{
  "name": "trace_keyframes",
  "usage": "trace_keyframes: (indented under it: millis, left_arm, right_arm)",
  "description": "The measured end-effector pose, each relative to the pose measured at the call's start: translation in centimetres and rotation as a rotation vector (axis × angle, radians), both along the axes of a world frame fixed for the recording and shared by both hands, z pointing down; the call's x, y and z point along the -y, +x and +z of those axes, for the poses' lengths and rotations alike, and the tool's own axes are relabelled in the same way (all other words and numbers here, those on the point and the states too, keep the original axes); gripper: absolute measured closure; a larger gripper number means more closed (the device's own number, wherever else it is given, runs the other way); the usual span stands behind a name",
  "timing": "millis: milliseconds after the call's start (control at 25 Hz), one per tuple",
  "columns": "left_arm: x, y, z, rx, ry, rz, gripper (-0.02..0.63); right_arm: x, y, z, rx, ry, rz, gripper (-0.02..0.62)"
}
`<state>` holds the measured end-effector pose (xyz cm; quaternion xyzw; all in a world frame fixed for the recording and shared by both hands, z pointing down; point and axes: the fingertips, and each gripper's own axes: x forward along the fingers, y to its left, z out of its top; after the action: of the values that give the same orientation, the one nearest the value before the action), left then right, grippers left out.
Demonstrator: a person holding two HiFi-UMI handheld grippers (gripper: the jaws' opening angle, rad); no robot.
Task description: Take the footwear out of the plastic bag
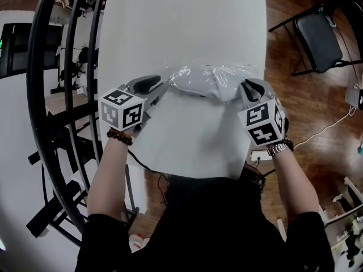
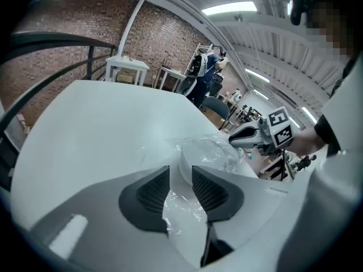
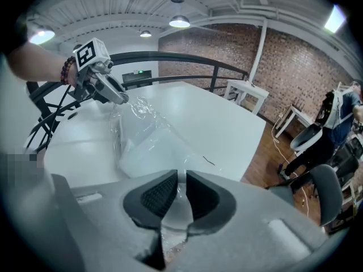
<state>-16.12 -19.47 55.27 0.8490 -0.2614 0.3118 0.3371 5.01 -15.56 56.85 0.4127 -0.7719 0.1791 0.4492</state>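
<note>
Left gripper [image 1: 160,88] and right gripper [image 1: 248,87] flank the plastic bag [image 1: 198,75] on our table [image 1: 181,21] in the head view. Left gripper view: jaws spread, loose bag film between; we should grip film only, not the white footwear [image 2: 198,152] just ahead. Right gripper view: jaws pinch film, footwear beyond.

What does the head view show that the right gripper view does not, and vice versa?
Only the head view: the wristwatch and the marker cube on the right gripper. Only the right gripper view: its jaws shut on the plastic bag, plus the ceiling lamp. Both: the white table, the white footwear inside the bag, the left gripper and the beaded bracelet.
</note>
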Motion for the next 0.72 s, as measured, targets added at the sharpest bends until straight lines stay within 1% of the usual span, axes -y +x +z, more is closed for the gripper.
trace_keyframes:
  millis: [80,200,400,520,600,720]
  left_arm:
    - [-0.4,0.5,0.2,-0.047,-0.052,0.035,0.451]
    - [-0.8,0.9,0.8,-0.103,-0.148,0.06,0.414]
    - [-1.2,1.5,1.6,-0.213,-0.321,0.048,0.4]
    - [-1.6,2.3,1.6,-0.273,-0.405,0.052,0.386]
    - [-1.8,2.5,1.9,-0.277,-0.437,0.055,0.379]
    - [-1.9,2.4,2.6,-0.255,-0.46,0.059,0.377]
  right_arm:
    - [0.1,0.0,0.0,-0.007,0.009,-0.017,0.557]
    - [0.1,0.0,0.0,-0.025,0.031,-0.048,0.557]
    - [0.1,0.1,0.4,-0.068,0.086,-0.109,0.557]
    - [0.1,0.2,0.3,-0.071,0.107,-0.126,0.558]
    - [0.1,0.2,0.3,-0.066,0.115,-0.131,0.558]
    - [0.1,0.2,0.3,-0.057,0.127,-0.136,0.558]
